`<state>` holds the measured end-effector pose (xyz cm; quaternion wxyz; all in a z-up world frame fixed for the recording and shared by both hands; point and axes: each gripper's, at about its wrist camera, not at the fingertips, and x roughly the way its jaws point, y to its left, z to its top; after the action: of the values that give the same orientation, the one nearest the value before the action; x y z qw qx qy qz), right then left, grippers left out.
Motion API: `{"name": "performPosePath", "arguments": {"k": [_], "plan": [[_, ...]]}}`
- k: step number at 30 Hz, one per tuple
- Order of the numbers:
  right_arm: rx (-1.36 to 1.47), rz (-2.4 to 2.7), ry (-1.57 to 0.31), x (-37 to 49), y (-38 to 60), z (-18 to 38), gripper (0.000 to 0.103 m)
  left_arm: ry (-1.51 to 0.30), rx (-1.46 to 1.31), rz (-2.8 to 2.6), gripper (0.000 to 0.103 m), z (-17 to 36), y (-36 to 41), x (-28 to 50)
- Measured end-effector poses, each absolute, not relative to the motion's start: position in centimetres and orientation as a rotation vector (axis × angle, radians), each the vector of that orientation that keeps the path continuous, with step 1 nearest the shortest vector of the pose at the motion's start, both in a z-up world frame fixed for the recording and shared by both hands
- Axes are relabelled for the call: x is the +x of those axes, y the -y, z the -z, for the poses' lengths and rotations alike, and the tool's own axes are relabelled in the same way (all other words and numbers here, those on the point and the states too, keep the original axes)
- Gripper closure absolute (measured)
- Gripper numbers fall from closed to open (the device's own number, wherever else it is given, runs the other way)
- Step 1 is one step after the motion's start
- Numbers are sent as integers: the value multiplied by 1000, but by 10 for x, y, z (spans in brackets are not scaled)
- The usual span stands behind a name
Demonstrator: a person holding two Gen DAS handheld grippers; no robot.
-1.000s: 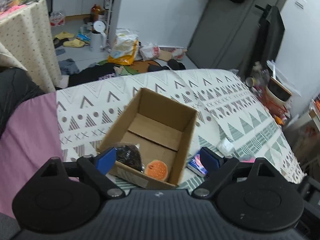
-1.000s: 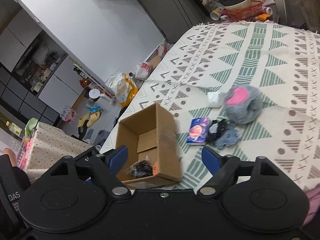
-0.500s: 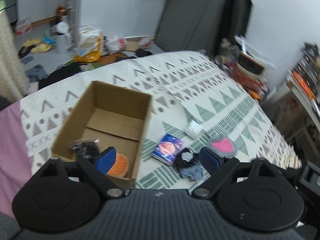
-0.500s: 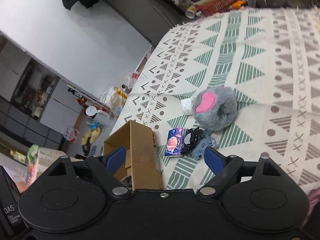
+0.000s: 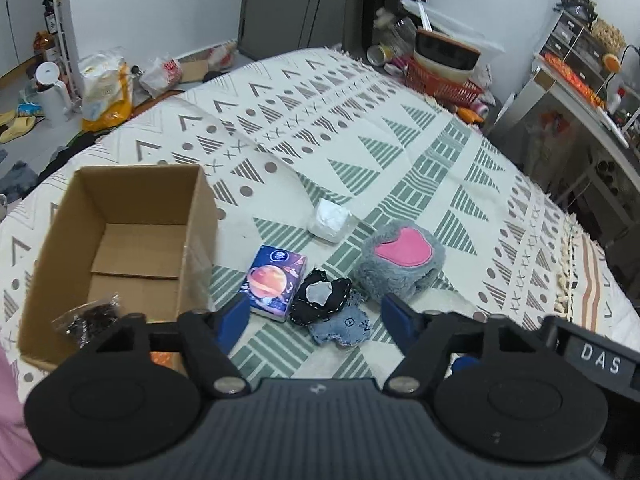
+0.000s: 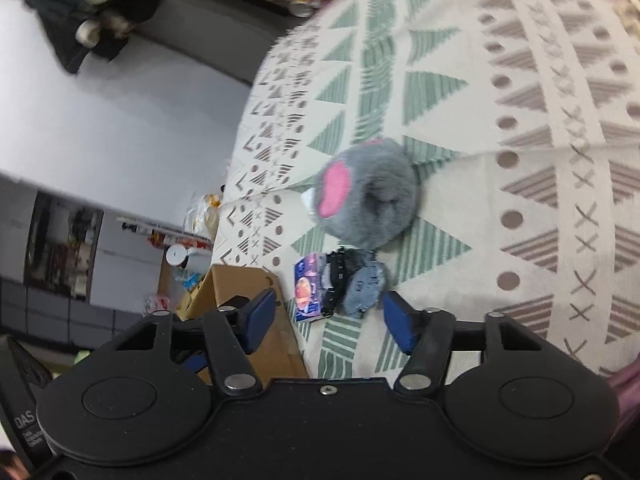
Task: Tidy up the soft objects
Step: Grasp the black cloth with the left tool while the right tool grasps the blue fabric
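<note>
A bed (image 5: pixel 400 168) under a cream spread with green and brown triangles carries everything. Left of the left tool (image 5: pixel 314 322) stands an open box (image 5: pixel 120 208). Just ahead of the tool lie a tissue pack (image 5: pixel 274 282), a black cloth (image 5: pixel 320 298) and a blue cloth (image 5: pixel 342 326), touching. Beyond them lie a grey plush (image 5: pixel 400 264) and a white packet (image 5: pixel 330 220).

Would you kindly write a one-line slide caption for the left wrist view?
Empty left tool, closing, above a tissue pack, cloth pieces and grey plush beside a cardboard box.
</note>
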<state>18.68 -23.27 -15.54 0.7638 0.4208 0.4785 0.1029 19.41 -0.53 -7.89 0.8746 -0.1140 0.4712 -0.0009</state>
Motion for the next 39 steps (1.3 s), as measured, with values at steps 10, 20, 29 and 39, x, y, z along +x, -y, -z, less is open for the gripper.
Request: {"name": "performPosePath", "arguments": {"k": [10,20,29,39], "plan": [[1031,-206,-1108,201,240,192,67,-1051,-234,46,61,110,18,226],[993,-213,-1166,230,225,217,67,-1100,-271,54,61,145,19,247],[999,-191,-1211,246,216,238,72,-1128,-279,44,61,171,23,266],[996,-215,-1236,246,208,246,90,-1170,-327,8,61,193,14,273]]}}
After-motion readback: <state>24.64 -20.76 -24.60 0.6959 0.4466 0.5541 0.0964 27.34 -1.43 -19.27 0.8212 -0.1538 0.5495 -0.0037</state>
